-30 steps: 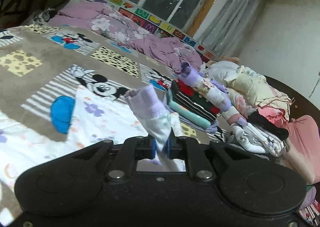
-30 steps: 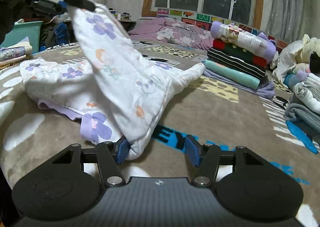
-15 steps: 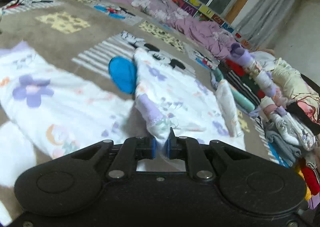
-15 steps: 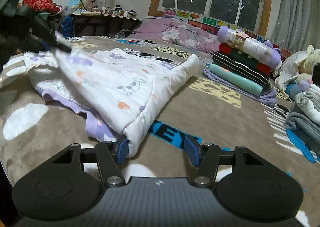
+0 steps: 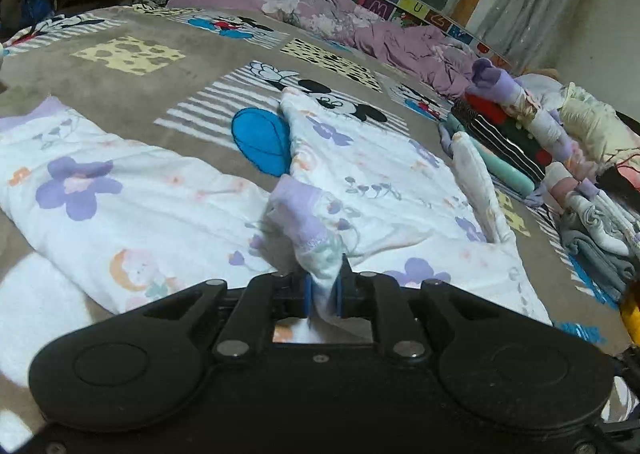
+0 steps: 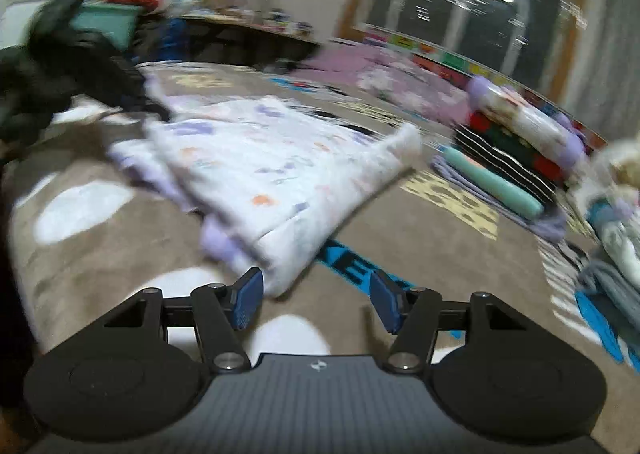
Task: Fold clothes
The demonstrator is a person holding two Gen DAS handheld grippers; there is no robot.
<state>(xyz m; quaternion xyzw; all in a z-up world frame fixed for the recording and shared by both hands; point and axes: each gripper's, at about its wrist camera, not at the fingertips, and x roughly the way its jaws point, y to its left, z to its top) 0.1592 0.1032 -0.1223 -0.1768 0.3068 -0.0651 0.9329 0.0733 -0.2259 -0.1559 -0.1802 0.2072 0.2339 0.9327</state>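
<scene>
Bed: a wide bed [image 5: 132, 102] under a taupe cartoon-print blanket carries everything; a crumpled purple duvet [image 5: 360, 26] lies along its far edge below the window.
Garment: a white quilted floral garment [image 5: 168, 210] with lilac trim is spread across the near middle of the bed, one part laid over toward the right and a sleeve-like part [image 5: 476, 182] standing up in a ridge at its right side. In the right wrist view, blurred by motion, the same garment [image 6: 280, 174] lies folded, with a near corner reaching down between the right jaws.
Folded stack: finished clothes [image 5: 504, 134] sit piled at the far right, just beyond the garment, with looser heaps [image 5: 600, 238] further right.
Left gripper: the left gripper [image 5: 322, 292] has its jaws clenched on a lilac-cuffed end of the garment [image 5: 308, 230], held low over the middle of the cloth.
Right gripper: the right gripper [image 6: 314, 304] hovers at the near edge with jaws standing apart; the garment's corner touches or nearly touches the left pad [image 6: 246, 304], but nothing is pinched.
Step in hand: judging by the layout, the cuffed end is being laid inward onto the body of the garment, a mid-fold step.
Next move: likely let the cuff go flat on the cloth, then have the right jaws take the near corner for the next fold; the padded fabric may spring back, so it wants pressing down.
</scene>
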